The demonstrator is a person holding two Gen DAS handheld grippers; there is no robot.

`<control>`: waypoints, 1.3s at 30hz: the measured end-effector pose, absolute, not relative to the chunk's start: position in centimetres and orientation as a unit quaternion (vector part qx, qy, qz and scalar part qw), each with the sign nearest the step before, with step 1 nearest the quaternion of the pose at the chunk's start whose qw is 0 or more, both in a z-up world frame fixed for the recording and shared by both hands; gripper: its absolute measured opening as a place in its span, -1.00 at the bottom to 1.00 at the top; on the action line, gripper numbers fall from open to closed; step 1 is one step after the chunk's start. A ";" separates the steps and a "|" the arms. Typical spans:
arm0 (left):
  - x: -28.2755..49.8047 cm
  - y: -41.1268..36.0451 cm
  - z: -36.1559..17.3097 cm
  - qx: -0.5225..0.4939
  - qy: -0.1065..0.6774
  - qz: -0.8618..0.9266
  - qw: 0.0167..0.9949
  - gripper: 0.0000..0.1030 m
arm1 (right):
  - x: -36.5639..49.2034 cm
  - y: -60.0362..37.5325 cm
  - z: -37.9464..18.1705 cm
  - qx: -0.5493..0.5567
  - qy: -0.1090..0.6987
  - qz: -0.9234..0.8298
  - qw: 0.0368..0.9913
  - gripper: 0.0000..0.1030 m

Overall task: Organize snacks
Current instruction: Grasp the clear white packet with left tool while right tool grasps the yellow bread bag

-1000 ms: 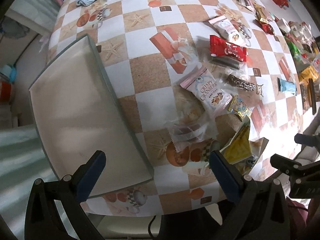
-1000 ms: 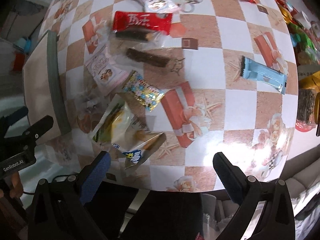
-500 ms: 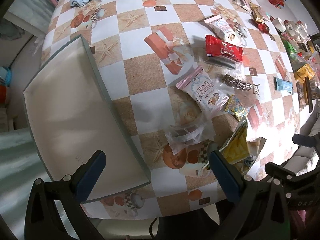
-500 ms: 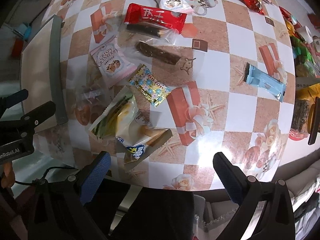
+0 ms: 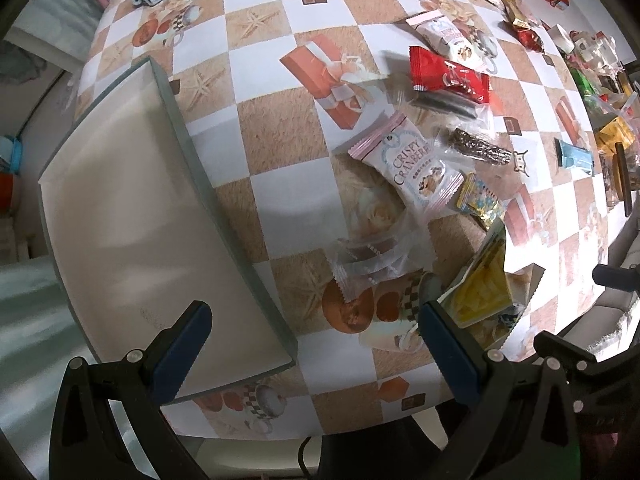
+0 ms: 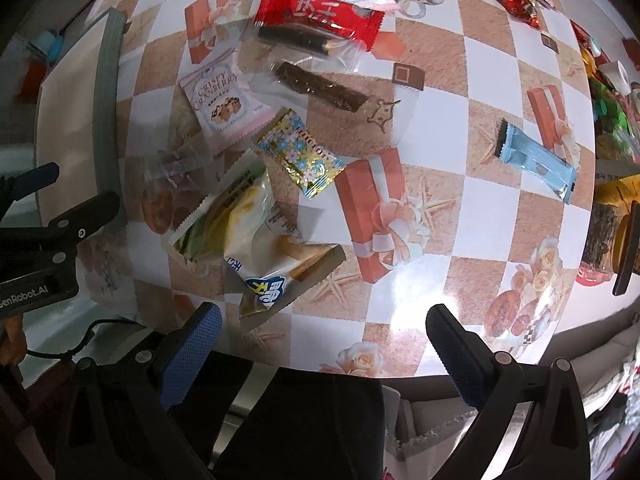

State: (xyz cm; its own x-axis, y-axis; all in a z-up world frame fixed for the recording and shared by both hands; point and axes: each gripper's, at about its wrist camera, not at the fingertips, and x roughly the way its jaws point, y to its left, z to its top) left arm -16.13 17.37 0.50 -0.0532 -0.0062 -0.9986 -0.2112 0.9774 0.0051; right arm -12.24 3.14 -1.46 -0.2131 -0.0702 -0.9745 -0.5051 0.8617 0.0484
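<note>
- Over the last second both grippers have pulled back and risen a little: more of the table [image 5: 280,128] shows in each wrist view than before, and the snacks look smaller and further from the fingers.
- The left gripper [image 5: 316,344] hangs over the near table edge with its fingers wide apart and nothing between them; the right gripper [image 6: 324,344] is the same, spread and empty, above the near edge.
- The tray [image 5: 132,208] sits at the left side of the table with nothing in it (no snack has gone in yet, judging by its bare floor).
- The snacks have not shifted. The yellow bag [image 6: 236,212] lies nearest, partly over a white bag [image 6: 280,264]; the cranberry packet [image 5: 412,168] is just beyond, with a clear wrapper [image 5: 372,260] between it and the tray.
- Further out lie the gold floral packet [image 6: 300,152], two dark bars in clear wrap, the red packet [image 6: 320,16] and, well apart to the right, the blue packet [image 6: 536,160].
- My reading: this is a look-over before the first pick, so sorting has barely begun; the clear wrapper seems the easiest reach for the left gripper.
</note>
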 end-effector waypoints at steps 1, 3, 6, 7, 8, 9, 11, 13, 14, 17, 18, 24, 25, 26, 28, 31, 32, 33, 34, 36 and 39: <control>-16.4 17.4 0.4 -0.075 0.721 0.076 0.684 1.00 | -12.4 3.3 -1.6 -0.194 0.757 0.184 0.596 1.00; -16.5 17.4 0.2 -0.074 0.722 0.078 0.684 1.00 | -12.7 3.5 -1.8 -0.201 0.757 0.187 0.593 1.00; -16.5 17.3 -0.2 -0.064 0.723 0.076 0.684 1.00 | -13.4 4.0 -2.0 -0.218 0.752 0.192 0.592 1.00; -16.4 17.2 -0.4 -0.055 0.723 0.076 0.685 1.00 | -13.6 4.2 -2.1 -0.220 0.752 0.194 0.590 1.00; -16.3 17.1 -0.6 -0.048 0.722 0.075 0.686 1.00 | -13.8 4.2 -2.2 -0.220 0.752 0.196 0.589 1.00; -16.2 16.9 -0.7 -0.039 0.722 0.072 0.687 1.00 | -14.0 4.3 -2.3 -0.219 0.753 0.198 0.588 1.00; -16.2 16.6 -1.0 -0.028 0.720 0.066 0.690 1.00 | -14.3 4.3 -2.6 -0.220 0.754 0.200 0.586 1.00; -15.9 16.2 -1.3 -0.015 0.718 0.055 0.694 1.00 | -14.4 4.4 -2.9 -0.221 0.753 0.201 0.586 1.00; -15.8 16.0 -1.4 -0.009 0.716 0.050 0.696 1.00 | -14.5 4.4 -3.1 -0.223 0.752 0.203 0.587 1.00; -15.3 15.4 -1.6 0.011 0.705 0.025 0.709 1.00 | -14.9 5.2 -3.6 -0.235 0.746 0.213 0.586 1.00; -15.1 15.2 -1.7 0.019 0.703 0.016 0.711 1.00 | -15.0 5.6 -3.8 -0.241 0.743 0.216 0.585 1.00; -14.8 14.7 -2.1 0.037 0.701 0.002 0.712 1.00 | -15.3 7.7 -6.0 -0.275 0.739 0.232 0.569 1.00; -14.5 14.8 -2.1 0.037 0.702 0.002 0.711 1.00 | -15.4 8.0 -6.3 -0.281 0.738 0.233 0.567 1.00; -14.5 15.1 -2.2 0.038 0.703 0.002 0.710 1.00 | -15.4 8.1 -6.8 -0.287 0.737 0.236 0.565 1.00; -14.3 16.5 -2.5 0.043 0.705 0.006 0.707 1.00 | -15.5 8.6 -7.7 -0.301 0.733 0.237 0.562 1.00; -14.7 17.5 -2.8 0.038 0.707 0.015 0.706 1.00 | -15.4 9.5 -9.1 -0.314 0.731 0.230 0.560 1.00; -14.7 17.8 -2.9 0.034 0.708 0.016 0.706 1.00 | -15.4 9.7 -9.4 -0.312 0.733 0.229 0.560 1.00; -14.8 18.0 -3.0 0.034 0.708 0.017 0.705 1.00 | -15.3 9.9 -9.8 -0.307 0.735 0.227 0.560 1.00; -14.9 18.2 -3.0 0.036 0.708 0.016 0.705 1.00 | -15.0 9.9 -10.0 -0.300 0.737 0.223 0.563 1.00; -15.0 18.2 -3.2 0.044 0.709 0.011 0.704 1.00 | -14.3 9.6 -10.4 -0.281 0.746 0.210 0.566 1.00; -15.1 17.2 -3.5 0.055 0.707 -0.005 0.705 1.00 | -12.9 8.0 -11.0 -0.230 0.770 0.181 0.566 1.00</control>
State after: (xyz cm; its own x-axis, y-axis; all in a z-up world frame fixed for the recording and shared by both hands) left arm -15.06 17.15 -3.48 -0.0001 0.0701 -0.9975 0.0848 0.9940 0.0698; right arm -12.93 7.99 -10.99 -0.2529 -0.1491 -0.9559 -0.5599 0.8283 0.0189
